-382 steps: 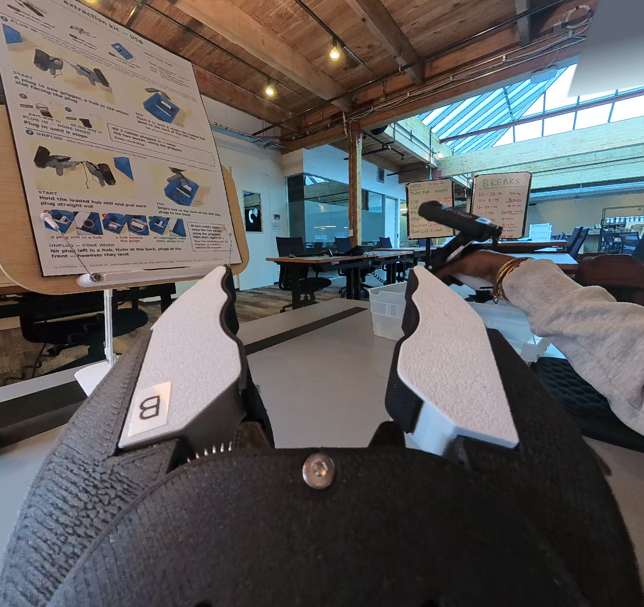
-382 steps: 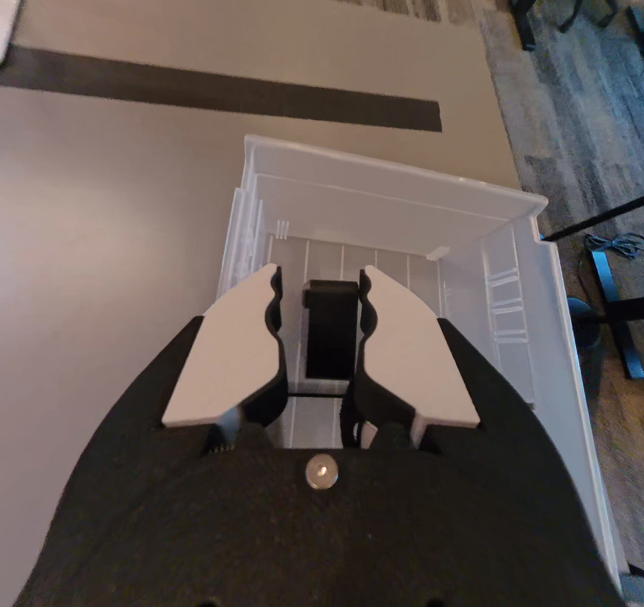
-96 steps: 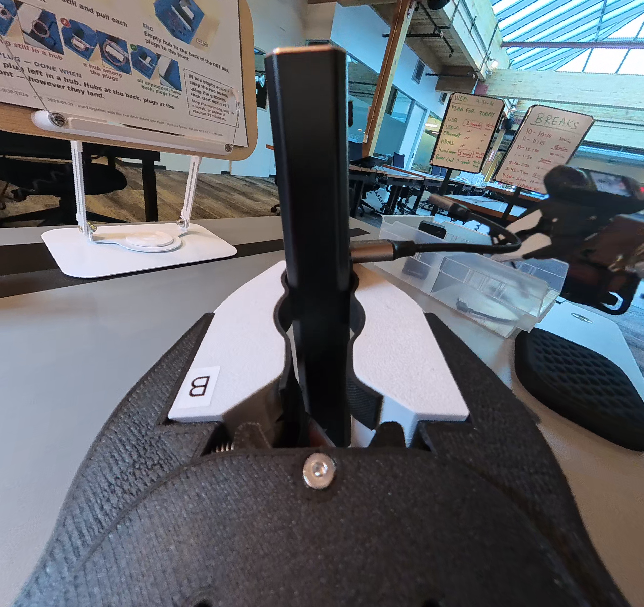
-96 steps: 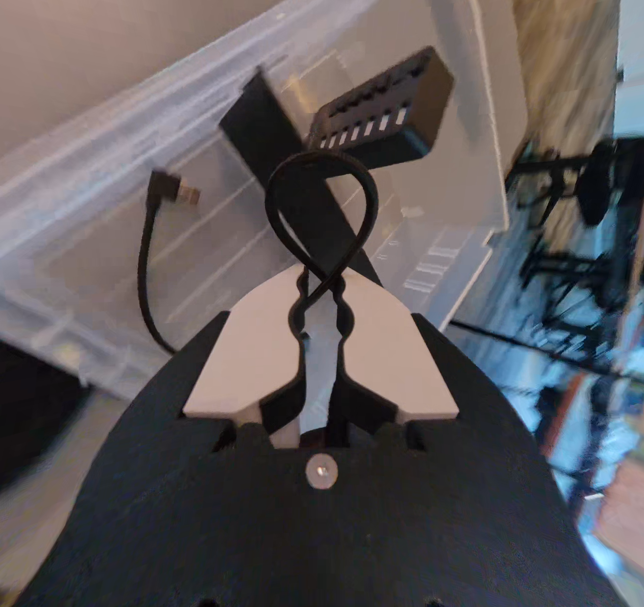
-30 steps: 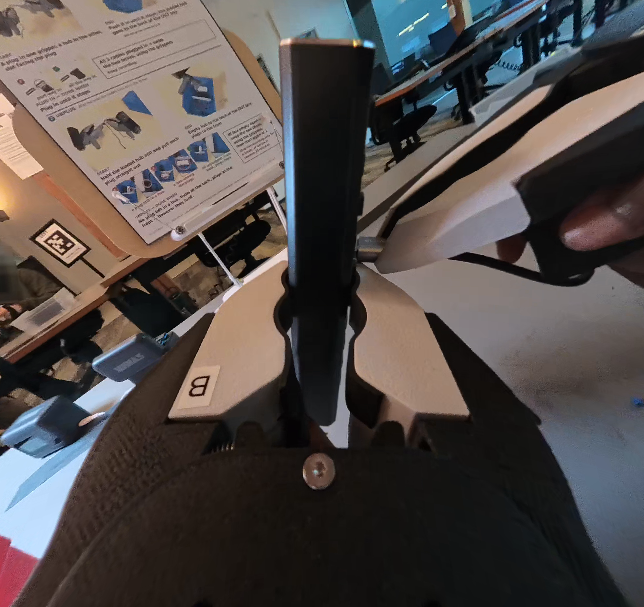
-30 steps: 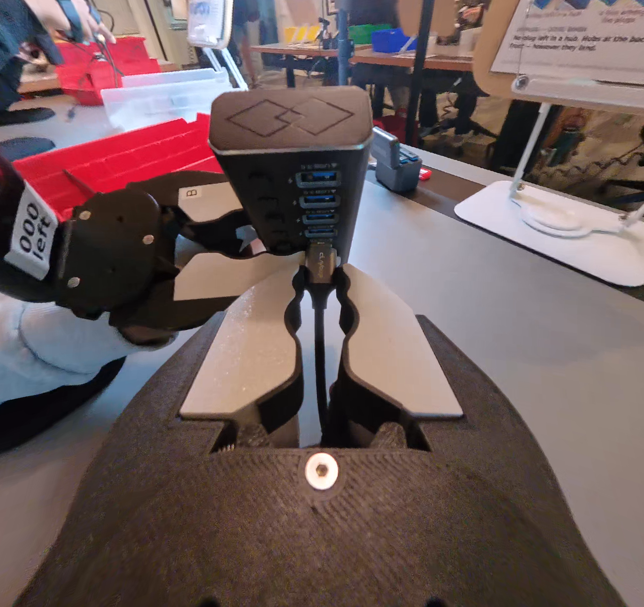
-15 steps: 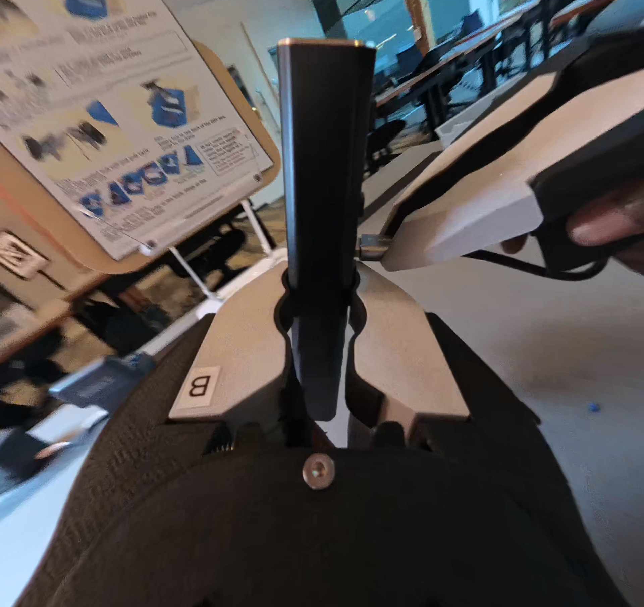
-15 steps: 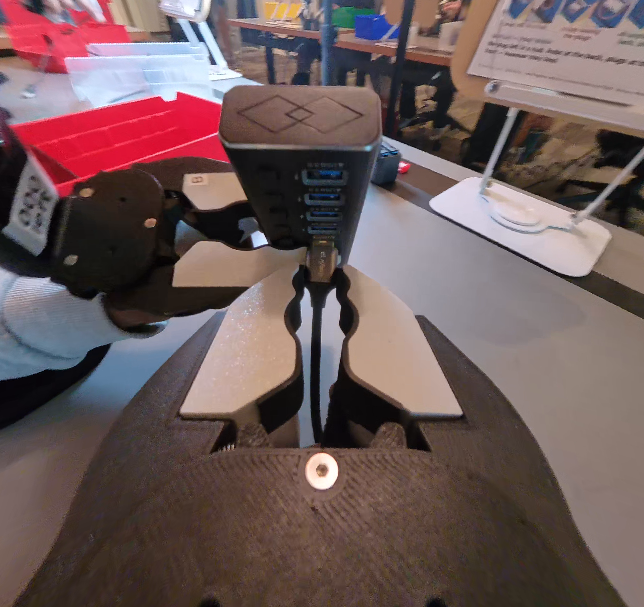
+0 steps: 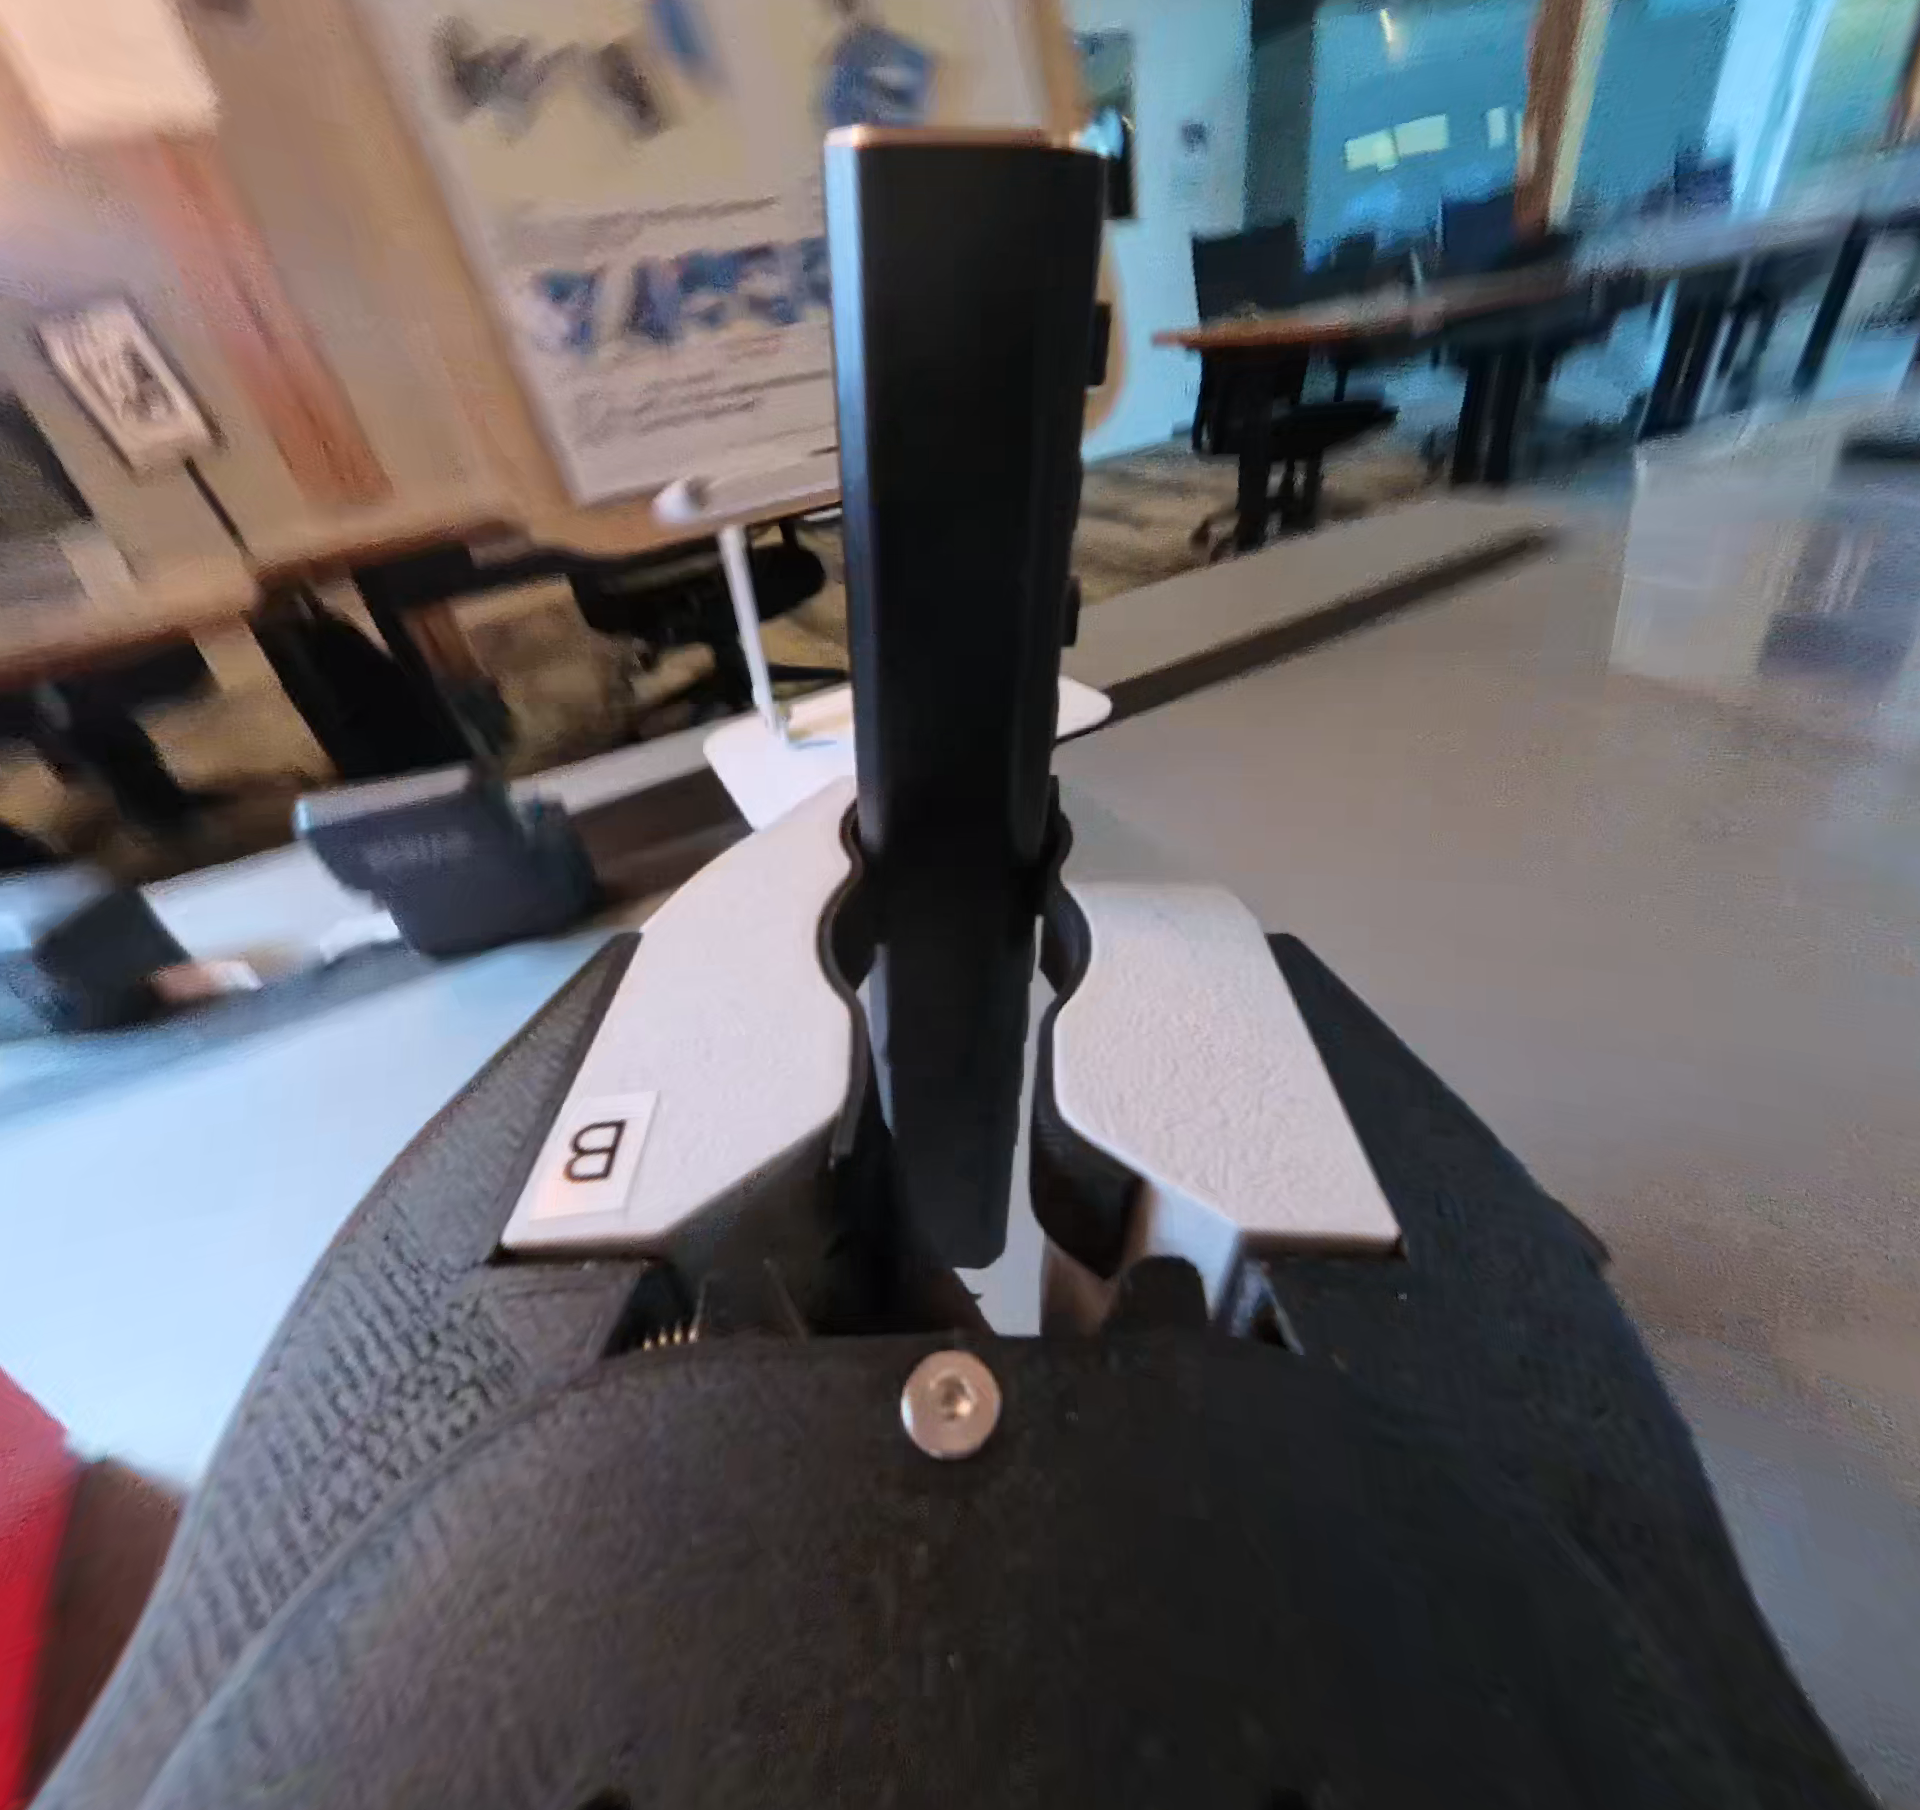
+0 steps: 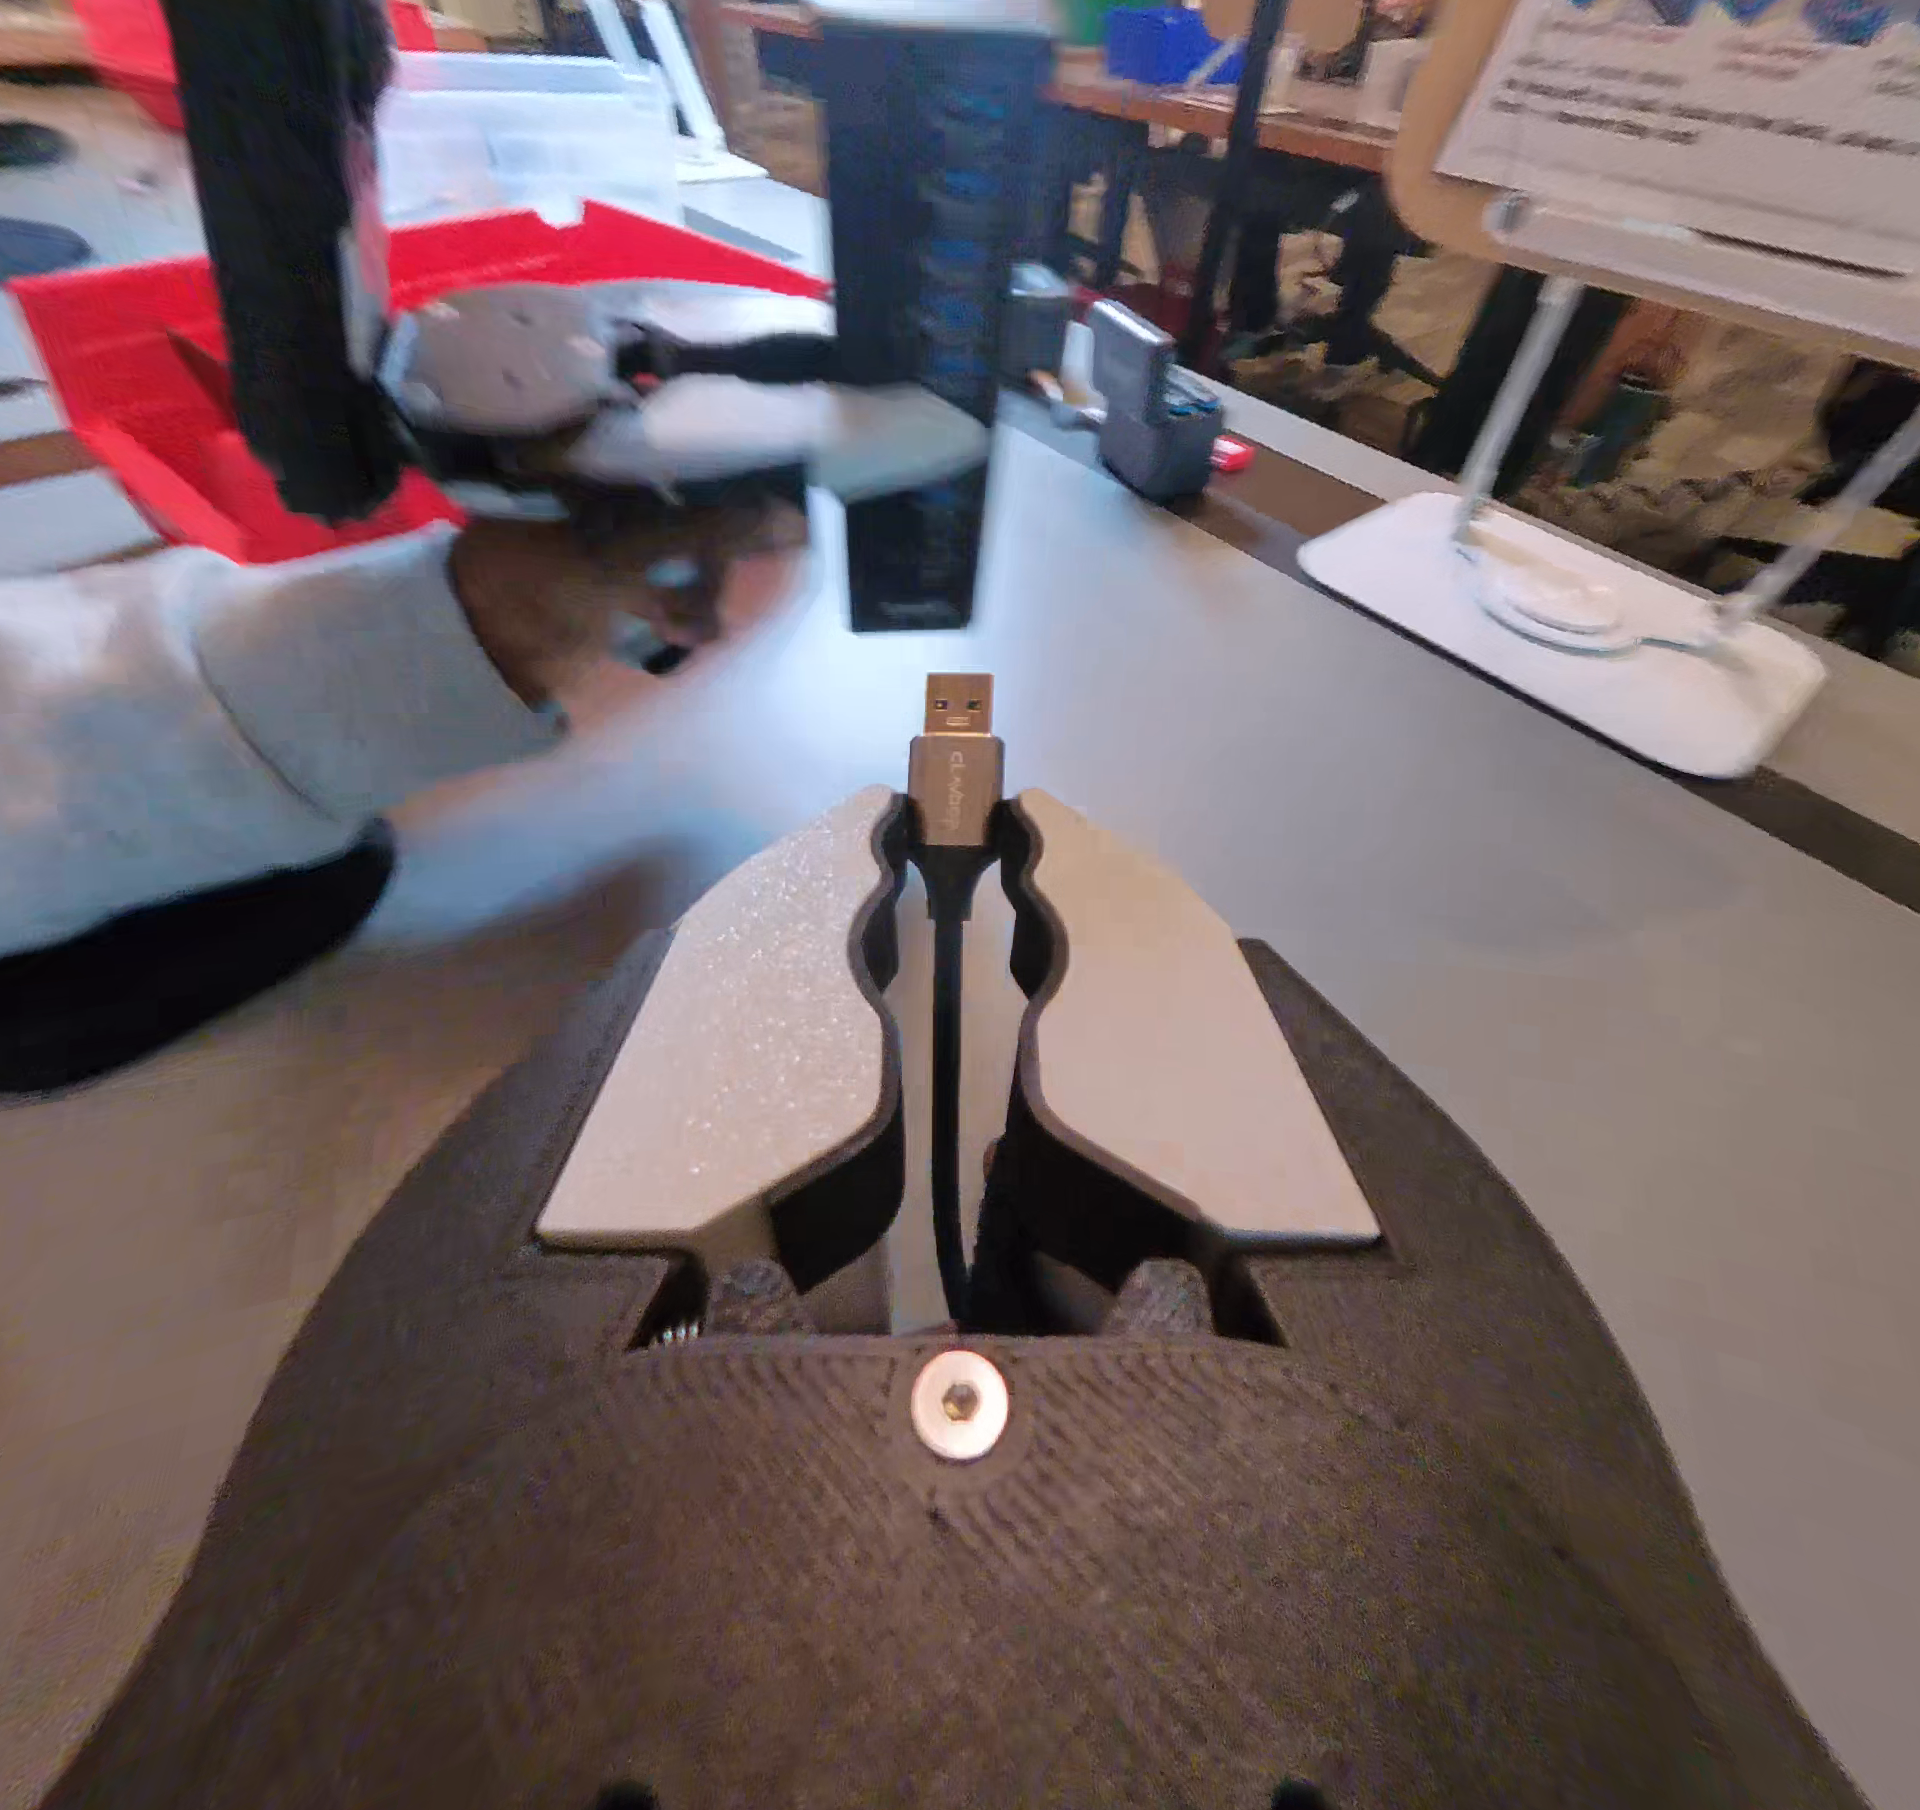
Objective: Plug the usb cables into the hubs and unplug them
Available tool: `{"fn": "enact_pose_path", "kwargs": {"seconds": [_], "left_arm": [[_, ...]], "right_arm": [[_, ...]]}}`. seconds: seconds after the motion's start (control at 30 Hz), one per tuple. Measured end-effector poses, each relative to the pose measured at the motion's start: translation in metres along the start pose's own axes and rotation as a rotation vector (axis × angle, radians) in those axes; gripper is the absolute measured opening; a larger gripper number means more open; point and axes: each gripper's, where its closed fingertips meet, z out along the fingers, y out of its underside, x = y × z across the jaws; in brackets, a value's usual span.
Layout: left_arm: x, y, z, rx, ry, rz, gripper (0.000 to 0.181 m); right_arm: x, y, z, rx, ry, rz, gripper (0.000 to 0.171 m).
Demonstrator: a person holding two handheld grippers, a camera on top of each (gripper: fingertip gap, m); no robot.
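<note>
My left gripper (image 9: 951, 830) is shut on a tall black USB hub (image 9: 961, 472) and holds it upright above the grey table. The hub also shows, blurred, in the right wrist view (image 10: 920, 306), with the left gripper (image 10: 831, 430) clamped on it. My right gripper (image 10: 951, 804) is shut on a USB plug (image 10: 956, 752) with a grey shell and bare metal tip. Its black cable (image 10: 948, 1085) runs back between the fingers. The plug is out of the hub and a short way in front of it.
An instruction board on a white stand (image 10: 1558, 617) is at the right, and shows in the left wrist view (image 9: 665, 233). Other grey hubs (image 9: 447, 867) (image 10: 1153, 399) lie at the table's far edge. A red bin (image 10: 125, 347) is at the left. A clear container (image 9: 1766, 555) stands at the right. The tips of one gripper are about 15 cm away from the tips of the other.
The USB plug has come out of the hub's lowest port. The two grippers have moved apart, and the right gripper has left the left wrist view.
</note>
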Motion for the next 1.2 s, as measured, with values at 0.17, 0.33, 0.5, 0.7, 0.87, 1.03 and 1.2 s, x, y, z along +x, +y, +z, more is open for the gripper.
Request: {"fn": "enact_pose_path", "kwargs": {"seconds": [0.17,0.33,0.5,0.7,0.87,1.03,1.2], "left_arm": [[0.020,-0.025,-0.013,0.147,0.134,-0.107,0.028],[0.086,-0.024,-0.015,0.164,0.319,0.026,0.028],[0.084,-0.009,-0.009,0.113,0.294,-0.025,0.029],[0.068,-0.011,-0.009,0.134,0.296,-0.218,0.029],[0.062,-0.014,-0.011,0.160,0.274,-0.208,0.029],[0.068,-0.014,-0.011,0.152,0.286,-0.171,0.029],[0.072,-0.017,-0.013,0.169,0.316,-0.187,0.029]], "right_arm": [[0.027,-0.043,-0.062,0.219,-0.027,0.111,0.017],[0.052,-0.126,-0.165,0.598,-0.053,0.151,0.017],[0.117,-0.132,-0.245,0.637,0.160,0.107,0.017],[0.206,-0.031,-0.253,0.217,0.451,0.026,0.017],[0.237,0.083,-0.232,-0.251,0.521,0.093,0.018],[0.229,0.127,-0.210,-0.397,0.435,0.272,0.018],[0.243,0.103,-0.208,-0.363,0.536,0.219,0.050]]}}
